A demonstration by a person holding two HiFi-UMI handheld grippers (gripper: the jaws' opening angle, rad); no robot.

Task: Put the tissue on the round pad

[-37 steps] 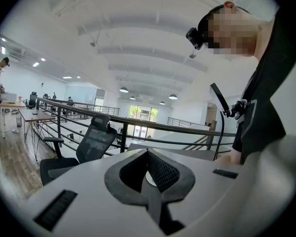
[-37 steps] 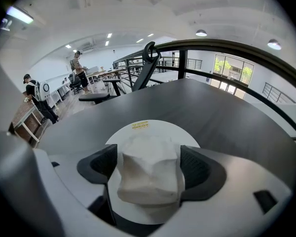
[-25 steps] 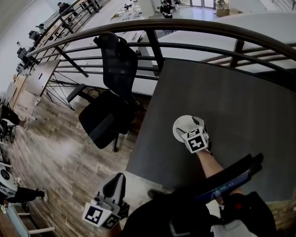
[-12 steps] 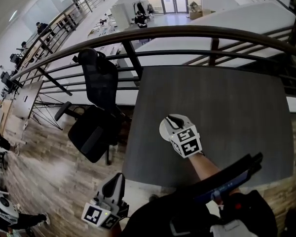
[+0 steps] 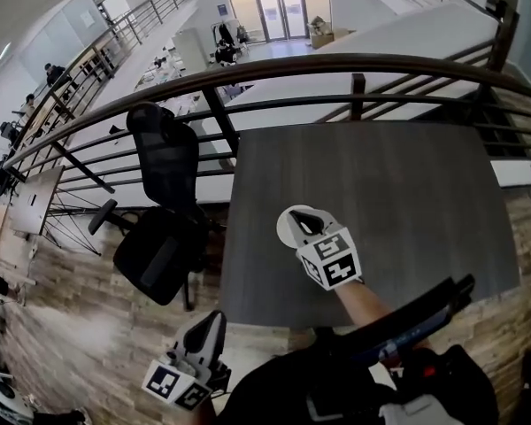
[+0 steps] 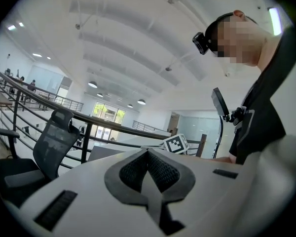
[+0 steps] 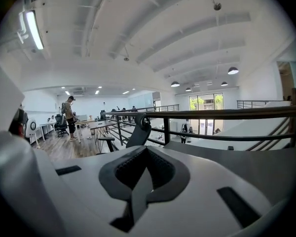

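Observation:
No tissue and no round pad shows in any view. My right gripper (image 5: 294, 216) hangs over the near left part of the dark grey table (image 5: 407, 184), its marker cube (image 5: 329, 258) facing up. Its jaws have just been closing; in the right gripper view the right gripper (image 7: 147, 151) is shut, pads together with nothing between them, pointing across the table (image 7: 266, 174) toward the railing (image 7: 212, 114). My left gripper (image 5: 212, 319) stays low at the bottom left, off the table. The left gripper (image 6: 148, 153) is shut on nothing too.
A black office chair (image 5: 159, 211) stands left of the table on the wood floor. A curved dark railing (image 5: 336, 65) runs behind the table's far edge. The left gripper view shows the chair (image 6: 54, 142), the right gripper's marker cube (image 6: 175, 143) and the person's torso (image 6: 266, 122).
The right gripper has risen above the table, drifted slightly left in the picture, and its jaws have closed. The head view has swung to centre the table. The left gripper stays put.

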